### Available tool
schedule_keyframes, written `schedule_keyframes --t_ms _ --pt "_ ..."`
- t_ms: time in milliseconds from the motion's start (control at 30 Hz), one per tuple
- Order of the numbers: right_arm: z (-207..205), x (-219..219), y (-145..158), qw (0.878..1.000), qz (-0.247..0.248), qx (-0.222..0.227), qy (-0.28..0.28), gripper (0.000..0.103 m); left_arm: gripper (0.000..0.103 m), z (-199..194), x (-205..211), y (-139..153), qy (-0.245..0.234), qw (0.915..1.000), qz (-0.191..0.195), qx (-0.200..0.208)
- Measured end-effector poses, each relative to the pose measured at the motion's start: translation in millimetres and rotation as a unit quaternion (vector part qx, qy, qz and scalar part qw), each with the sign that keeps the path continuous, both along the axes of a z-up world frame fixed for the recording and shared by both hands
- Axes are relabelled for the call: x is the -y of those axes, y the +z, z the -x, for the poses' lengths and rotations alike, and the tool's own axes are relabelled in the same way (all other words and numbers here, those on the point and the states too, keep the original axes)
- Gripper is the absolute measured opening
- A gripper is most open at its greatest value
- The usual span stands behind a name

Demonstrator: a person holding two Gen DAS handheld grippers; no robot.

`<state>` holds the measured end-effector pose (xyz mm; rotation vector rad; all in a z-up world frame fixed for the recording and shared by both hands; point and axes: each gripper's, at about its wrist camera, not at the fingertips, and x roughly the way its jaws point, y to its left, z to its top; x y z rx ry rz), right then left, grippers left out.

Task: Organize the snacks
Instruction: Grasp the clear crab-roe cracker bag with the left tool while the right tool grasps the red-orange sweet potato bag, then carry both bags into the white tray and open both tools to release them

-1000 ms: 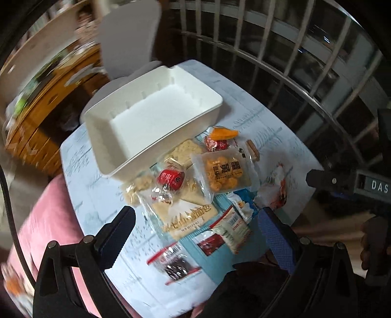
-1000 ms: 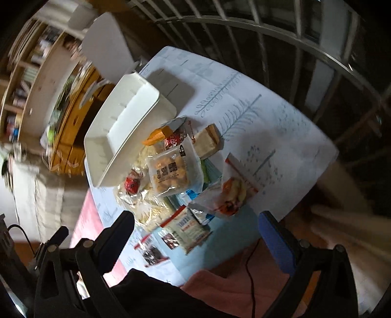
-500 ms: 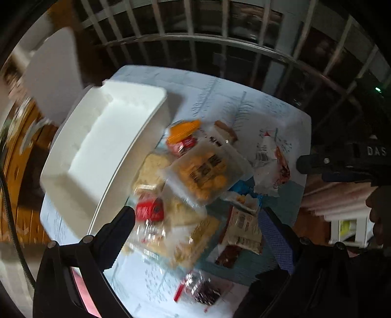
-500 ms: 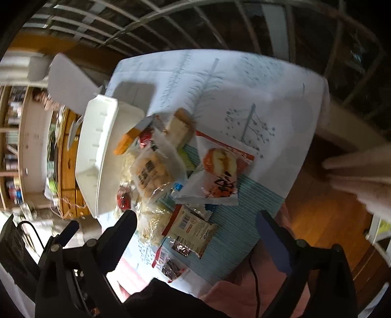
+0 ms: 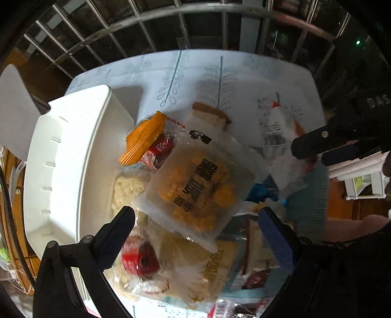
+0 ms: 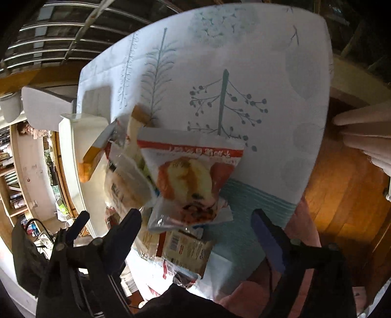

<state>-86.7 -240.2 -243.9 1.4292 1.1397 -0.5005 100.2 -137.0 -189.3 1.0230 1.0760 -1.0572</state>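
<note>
A pile of snack packets lies on a patterned tablecloth (image 5: 220, 71) beside an empty white bin (image 5: 66, 151). My left gripper (image 5: 195, 220) is open, low over a clear packet of orange puffs (image 5: 198, 186); an orange-topped packet (image 5: 144, 137) and a red-wrapped sweet (image 5: 141, 259) lie nearby. My right gripper (image 6: 195, 222) is open, just above a red-and-white pastry packet (image 6: 188, 181). The bin also shows in the right wrist view (image 6: 73, 151). The right gripper appears at the right of the left wrist view (image 5: 325, 144).
A metal railing (image 5: 171, 19) runs behind the table. A white chair (image 5: 12, 110) stands at the left. Wooden floor (image 6: 347, 186) lies beyond the table's right edge. Shelves (image 6: 14, 176) stand at the far left.
Both grippers have dropped closer to the pile, so the packets look much larger. The left one now hangs over the orange puffs, the right one over the pastry packet. Both stay open.
</note>
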Motion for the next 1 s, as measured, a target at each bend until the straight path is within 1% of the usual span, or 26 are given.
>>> schedule_keyframes --t_ms 167,267,433,600,733,900,1000 --pt "-6 5 -14 1.000 -0.021 -0.018 0.006 0.087 0.101 -11 13 -24 -0.005 0.9994 -0.028 -0.017" --pt "-9 8 -21 0.999 -0.035 -0.023 0.007 0.086 0.101 -13 20 -34 -0.012 0.9990 -0.038 -0.022" --pt "-18 16 -28 0.998 -0.049 -0.035 0.020 0.085 0.102 -13 30 -41 -0.025 0.9990 -0.035 -0.015" --pt "-27 21 -34 0.996 -0.063 -0.048 0.035 0.084 0.102 -11 38 -49 -0.044 0.9985 -0.032 0.003" --pt "-34 21 -36 0.995 -0.068 -0.058 0.048 0.084 0.102 -17 42 -63 -0.032 0.9982 -0.050 -0.011" --pt "-35 20 -38 0.993 -0.072 -0.068 0.062 0.082 0.102 -25 44 -70 -0.032 0.9982 -0.047 -0.021" --pt "-43 21 -39 0.992 -0.072 -0.077 0.068 0.078 0.098 -22 46 -72 -0.036 0.9980 -0.047 -0.021"
